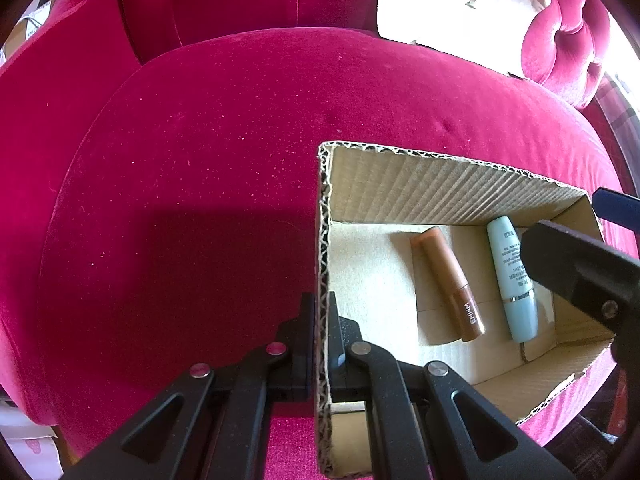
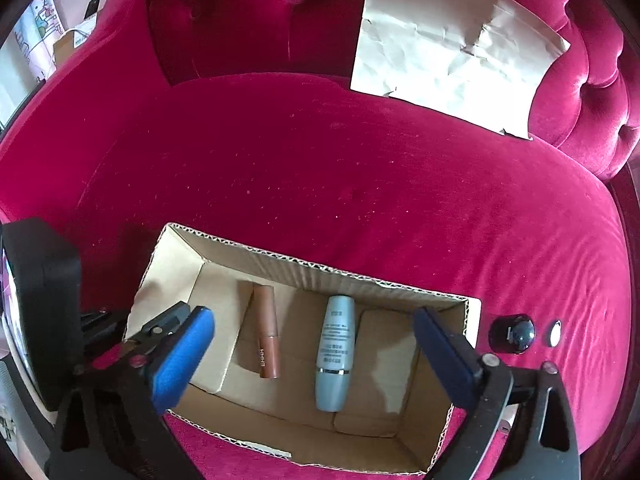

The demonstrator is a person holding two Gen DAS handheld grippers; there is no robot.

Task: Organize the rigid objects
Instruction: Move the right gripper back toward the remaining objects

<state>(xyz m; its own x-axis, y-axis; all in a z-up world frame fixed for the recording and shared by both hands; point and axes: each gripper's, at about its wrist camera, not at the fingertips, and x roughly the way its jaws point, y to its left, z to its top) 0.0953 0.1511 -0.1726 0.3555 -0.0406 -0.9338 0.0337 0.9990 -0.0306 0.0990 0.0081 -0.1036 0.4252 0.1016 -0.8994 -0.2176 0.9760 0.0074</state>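
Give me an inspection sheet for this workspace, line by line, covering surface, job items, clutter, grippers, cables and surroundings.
Surface: red velvet seat cushion.
Job's things: open cardboard box on the cushion; brown tube and pale blue bottle lie side by side, apart, on its floor.
Clutter: small dark round object and small shiny disc on the cushion right of the box; crumpled paper sheet against the backrest.
Grippers: left gripper shut on the box's wall; right gripper open above the box.
Cables: nothing seen.
Surroundings: tufted red backrest.
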